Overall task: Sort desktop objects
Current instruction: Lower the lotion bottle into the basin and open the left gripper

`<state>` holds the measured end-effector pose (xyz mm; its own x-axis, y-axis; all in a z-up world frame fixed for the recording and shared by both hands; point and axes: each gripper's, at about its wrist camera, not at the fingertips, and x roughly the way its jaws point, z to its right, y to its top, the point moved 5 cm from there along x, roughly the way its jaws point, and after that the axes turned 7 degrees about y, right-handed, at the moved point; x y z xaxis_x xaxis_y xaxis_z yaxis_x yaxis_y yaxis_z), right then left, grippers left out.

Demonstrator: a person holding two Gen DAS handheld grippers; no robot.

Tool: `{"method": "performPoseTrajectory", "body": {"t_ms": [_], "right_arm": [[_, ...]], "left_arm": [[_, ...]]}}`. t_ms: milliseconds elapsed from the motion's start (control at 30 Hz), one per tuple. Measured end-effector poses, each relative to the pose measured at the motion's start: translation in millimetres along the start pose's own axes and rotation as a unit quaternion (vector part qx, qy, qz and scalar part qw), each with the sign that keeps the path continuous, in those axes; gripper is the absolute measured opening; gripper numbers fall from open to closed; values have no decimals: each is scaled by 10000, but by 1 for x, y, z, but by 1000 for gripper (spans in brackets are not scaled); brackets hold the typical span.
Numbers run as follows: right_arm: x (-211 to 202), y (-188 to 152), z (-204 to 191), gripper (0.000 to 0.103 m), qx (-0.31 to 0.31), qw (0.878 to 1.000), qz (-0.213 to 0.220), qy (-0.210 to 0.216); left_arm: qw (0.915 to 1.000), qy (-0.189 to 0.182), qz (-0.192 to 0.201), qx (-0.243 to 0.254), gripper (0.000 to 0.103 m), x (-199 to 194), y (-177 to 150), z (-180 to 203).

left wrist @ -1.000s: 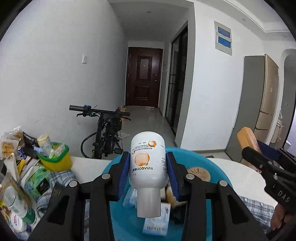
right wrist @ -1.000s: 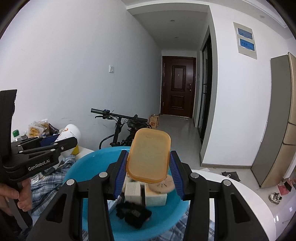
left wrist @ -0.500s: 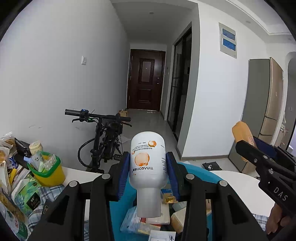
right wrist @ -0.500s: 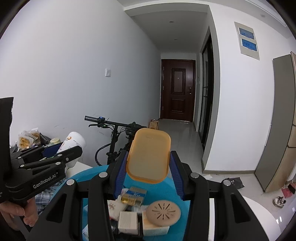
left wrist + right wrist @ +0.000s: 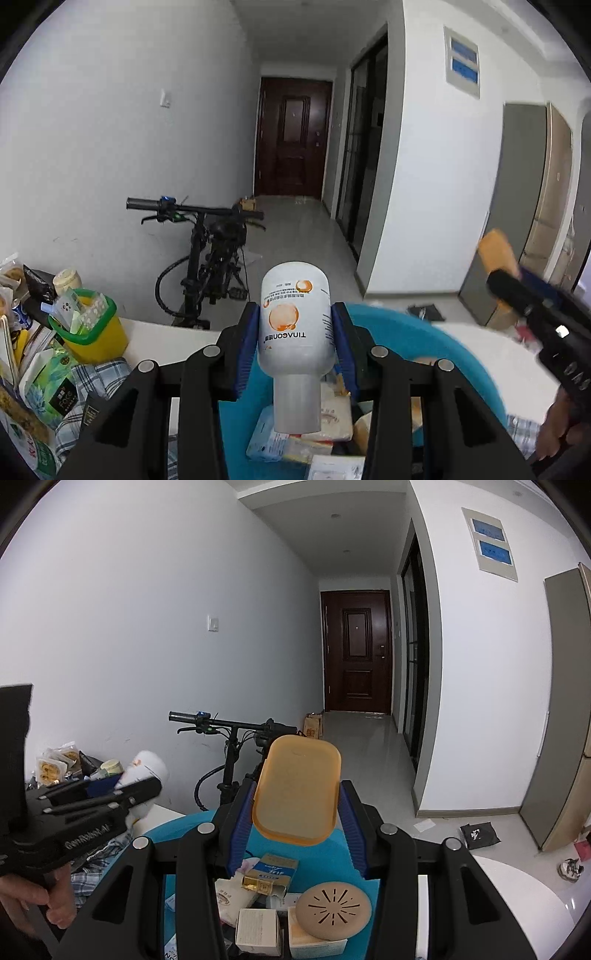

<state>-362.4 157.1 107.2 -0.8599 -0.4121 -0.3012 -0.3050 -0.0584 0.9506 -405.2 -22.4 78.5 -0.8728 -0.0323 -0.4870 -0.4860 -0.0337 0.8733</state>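
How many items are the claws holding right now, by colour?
White: 1, the bottle in the left claw
Orange: 1, the flat box in the right claw
Total: 2, both held above the blue basin

Each camera sits just behind its own gripper and looks forward along the fingers, tilted slightly downward, close over the blue basin (image 5: 424, 332) (image 5: 177, 830). Both face the hallway door (image 5: 291, 136) (image 5: 356, 650) and bicycle (image 5: 207, 258) (image 5: 229, 753). Each view catches the other gripper at its edge.
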Motion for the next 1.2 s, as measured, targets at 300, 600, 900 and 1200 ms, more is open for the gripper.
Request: {"method": "performPoseTrajectory", "body": {"t_ms": [300, 600, 900, 1200], "right_arm": [[8, -6, -2, 44, 202, 9978, -590, 234], [16, -15, 3, 44, 234, 9955, -913, 108], [31, -27, 5, 44, 174, 9926, -1203, 46], [33, -30, 2, 44, 102, 9916, -1285, 76]], "left_arm": [[9919, -376, -1210, 96, 42, 39, -27, 9], [9723, -644, -2245, 66, 42, 66, -61, 22], [9706, -602, -2331, 50, 42, 71, -64, 21], [9691, -657, -2376, 104, 42, 73, -65, 25]]}}
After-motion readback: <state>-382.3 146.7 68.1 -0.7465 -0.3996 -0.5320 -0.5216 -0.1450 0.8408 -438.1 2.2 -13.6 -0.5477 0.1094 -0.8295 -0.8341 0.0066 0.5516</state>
